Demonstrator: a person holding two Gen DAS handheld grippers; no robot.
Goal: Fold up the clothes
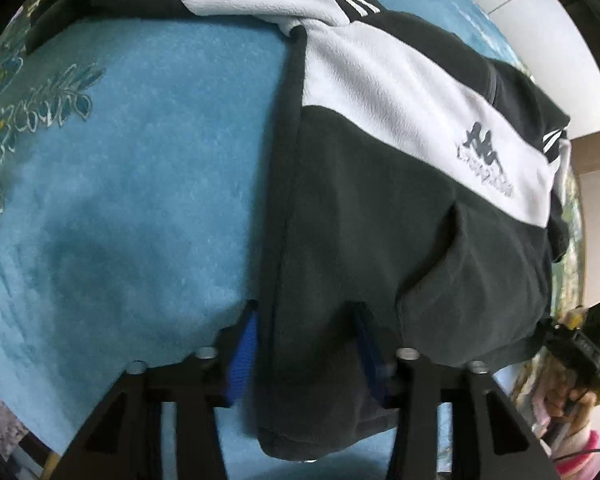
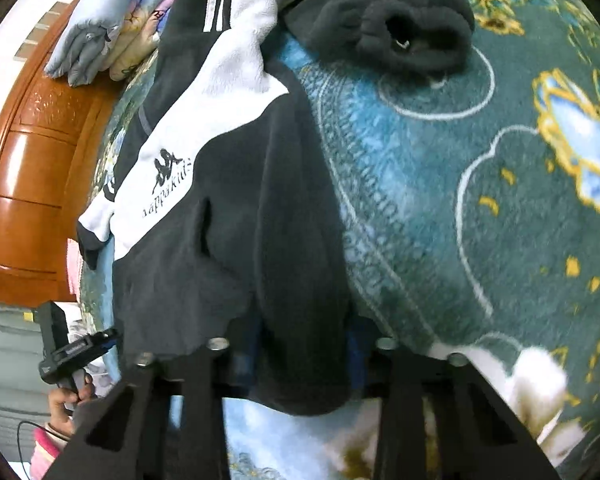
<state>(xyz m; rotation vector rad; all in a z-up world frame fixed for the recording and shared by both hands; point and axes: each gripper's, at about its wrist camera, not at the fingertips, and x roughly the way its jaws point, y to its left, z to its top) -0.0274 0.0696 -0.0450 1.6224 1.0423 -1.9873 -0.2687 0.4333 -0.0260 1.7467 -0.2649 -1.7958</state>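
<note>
Blue floral blanket (image 1: 140,180) bearing a black-and-white fleece jacket (image 1: 380,200). Left gripper (image 1: 306,344) and right gripper (image 2: 300,356) each clamp the jacket's dark hem edge nearest the cameras, fingers closed on fabric.

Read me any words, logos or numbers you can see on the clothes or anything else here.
"appakids" – as far as it reads, first letter unclear, printed below a dark figure logo on the white band of the black and white fleece jacket.
The same print on the jacket in the left wrist view – too blurred to read.
A label on the left gripper's body, seen from the right wrist camera – too small to read.
</note>
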